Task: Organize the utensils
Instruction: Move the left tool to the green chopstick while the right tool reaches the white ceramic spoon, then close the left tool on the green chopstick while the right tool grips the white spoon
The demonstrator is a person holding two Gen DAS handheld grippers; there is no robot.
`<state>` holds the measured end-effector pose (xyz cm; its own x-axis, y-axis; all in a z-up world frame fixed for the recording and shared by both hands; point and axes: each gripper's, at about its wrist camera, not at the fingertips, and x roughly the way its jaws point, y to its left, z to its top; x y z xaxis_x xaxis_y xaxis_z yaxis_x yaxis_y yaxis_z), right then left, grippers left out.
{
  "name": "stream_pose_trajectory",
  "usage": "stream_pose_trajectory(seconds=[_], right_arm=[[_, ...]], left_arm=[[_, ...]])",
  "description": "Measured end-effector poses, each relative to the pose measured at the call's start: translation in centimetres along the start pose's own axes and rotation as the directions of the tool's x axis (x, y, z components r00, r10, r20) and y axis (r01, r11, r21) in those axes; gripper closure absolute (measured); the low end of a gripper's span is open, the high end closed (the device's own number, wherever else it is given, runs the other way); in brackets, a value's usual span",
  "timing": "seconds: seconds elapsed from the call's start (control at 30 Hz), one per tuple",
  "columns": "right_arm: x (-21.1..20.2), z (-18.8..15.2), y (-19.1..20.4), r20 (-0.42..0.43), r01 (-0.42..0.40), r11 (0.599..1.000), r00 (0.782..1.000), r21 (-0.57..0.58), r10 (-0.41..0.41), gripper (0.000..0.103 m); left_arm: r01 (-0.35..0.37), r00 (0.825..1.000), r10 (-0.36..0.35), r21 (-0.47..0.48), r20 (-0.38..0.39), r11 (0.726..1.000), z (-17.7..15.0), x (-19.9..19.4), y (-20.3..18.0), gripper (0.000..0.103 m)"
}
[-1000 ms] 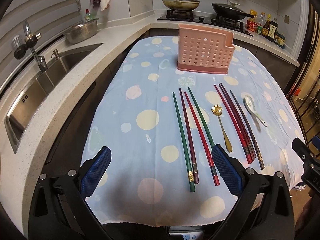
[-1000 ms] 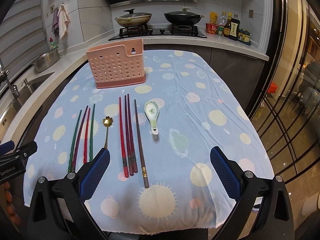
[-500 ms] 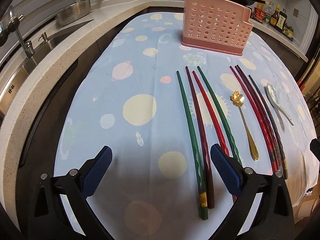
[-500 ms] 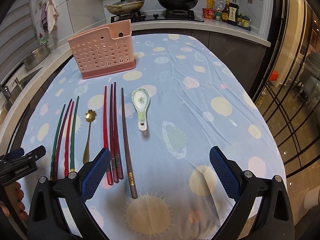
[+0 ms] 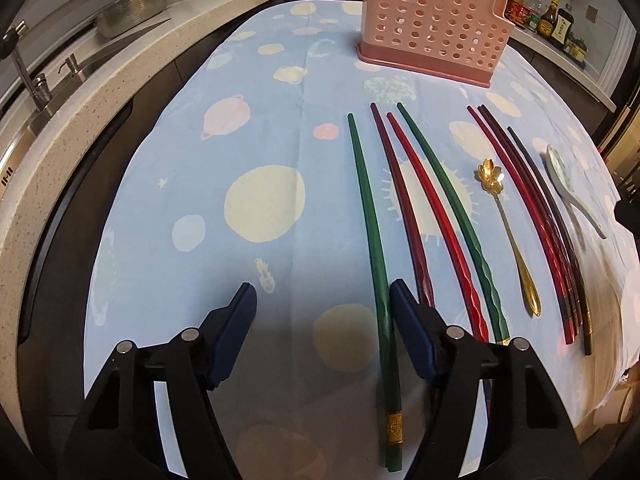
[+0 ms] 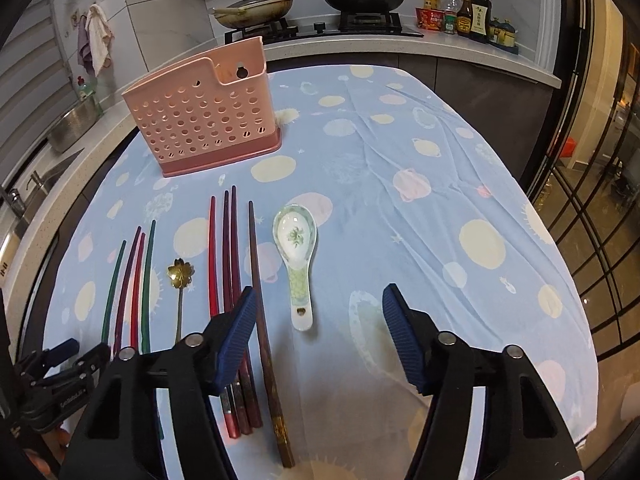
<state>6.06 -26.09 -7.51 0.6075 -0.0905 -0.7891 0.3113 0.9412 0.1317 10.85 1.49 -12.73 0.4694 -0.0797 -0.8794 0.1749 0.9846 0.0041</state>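
My left claw is spread wide and holds nothing, low over the tabletop, with the green chopstick lying just inside its right pad. My right claw is equally wide and empty, the brown chopstick and the spoon lying between its pads. The chopsticks look light, stiff, thin and lacquered, so probably slippery; I would pinch one near its thick, ribbed end. The spoon looks ceramic, heavier and chippable; its handle is the place. The rack stands well beyond them.
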Motion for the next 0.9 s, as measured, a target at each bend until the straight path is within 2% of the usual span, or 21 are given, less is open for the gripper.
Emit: stream_pose_trajectory(seconds=[0.17,0.3,0.5,0.57,0.63,0.9], right_arm=[[2.7,1.3,-0.4,-0.040,-0.032,0.998,0.999,0.048,0.033,0.066],[4.4,1.8,-0.5,-0.071,-0.055,0.996,0.996,0.073,0.060,0.075],[5.7,1.4,-0.4,-0.102,-0.074,0.993,0.991,0.091,0.084,0.084],[6.0,1.1,-0.6,-0.118,-0.085,0.991,0.988,0.102,0.097,0.092],[6.0,0.8,-0.6,-0.116,-0.093,0.990,0.988,0.107,0.105,0.092],[5.1,-1.5,0.4,-0.125,-0.105,0.991,0.986,0.079,0.114,0.092]], left_arm=[[0.005,1.000,-0.005,0.001,-0.001,1.000,-0.2,-0.2,0.1,0.046],[0.023,1.000,-0.023,0.002,-0.010,1.000,-0.6,-0.6,0.1,0.053],[0.065,0.997,-0.064,0.007,-0.030,0.998,-2.0,-1.8,-0.1,0.054],[0.072,0.997,-0.071,0.013,-0.036,0.997,-2.4,-2.0,-0.2,0.055],[0.074,0.996,-0.073,0.018,-0.041,0.997,-2.7,-2.1,-0.3,0.058],[0.100,0.994,-0.099,0.009,-0.046,0.995,-3.9,-2.6,-0.2,0.060]])
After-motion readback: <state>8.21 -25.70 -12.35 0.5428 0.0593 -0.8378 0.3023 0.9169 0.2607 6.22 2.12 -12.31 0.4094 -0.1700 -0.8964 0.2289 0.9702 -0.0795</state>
